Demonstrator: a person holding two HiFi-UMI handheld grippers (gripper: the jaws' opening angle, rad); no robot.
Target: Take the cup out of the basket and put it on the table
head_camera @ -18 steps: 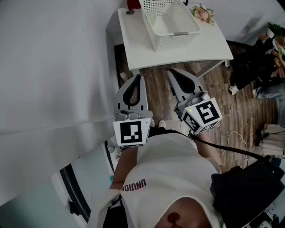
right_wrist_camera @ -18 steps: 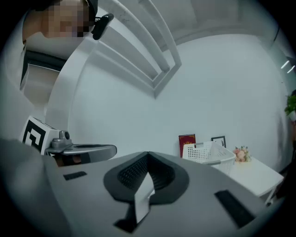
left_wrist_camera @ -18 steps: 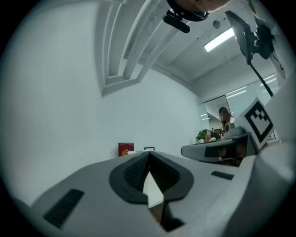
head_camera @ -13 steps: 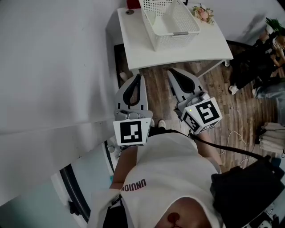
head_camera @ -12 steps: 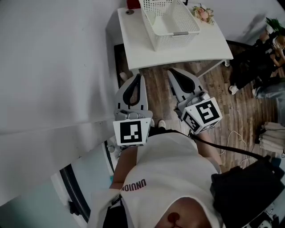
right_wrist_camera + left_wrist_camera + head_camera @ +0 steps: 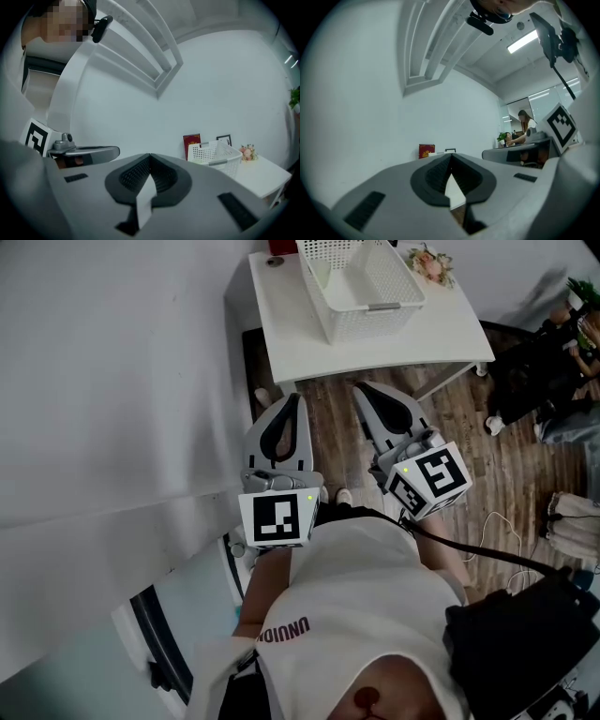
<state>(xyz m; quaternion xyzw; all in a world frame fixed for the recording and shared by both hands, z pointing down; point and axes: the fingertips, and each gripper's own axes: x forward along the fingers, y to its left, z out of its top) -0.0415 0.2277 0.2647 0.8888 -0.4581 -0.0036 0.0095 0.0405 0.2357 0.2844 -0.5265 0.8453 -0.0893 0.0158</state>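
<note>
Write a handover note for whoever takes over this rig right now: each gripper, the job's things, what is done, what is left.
The left hand-held gripper is shut and empty, over the floor short of the table.
The right hand-held gripper is shut and empty, beside it.
The basket sits on the table; a pale shape in its far left corner looks like the cup.
Done: nothing yet.
Left: reach in, lift the cup out, set it on the table.

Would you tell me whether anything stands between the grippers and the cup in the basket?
Nothing visible stands in the way: only wood floor separates the shut left gripper and right gripper from the table. The basket wall rings the pale shape, probably the cup, so reach in from above.
</note>
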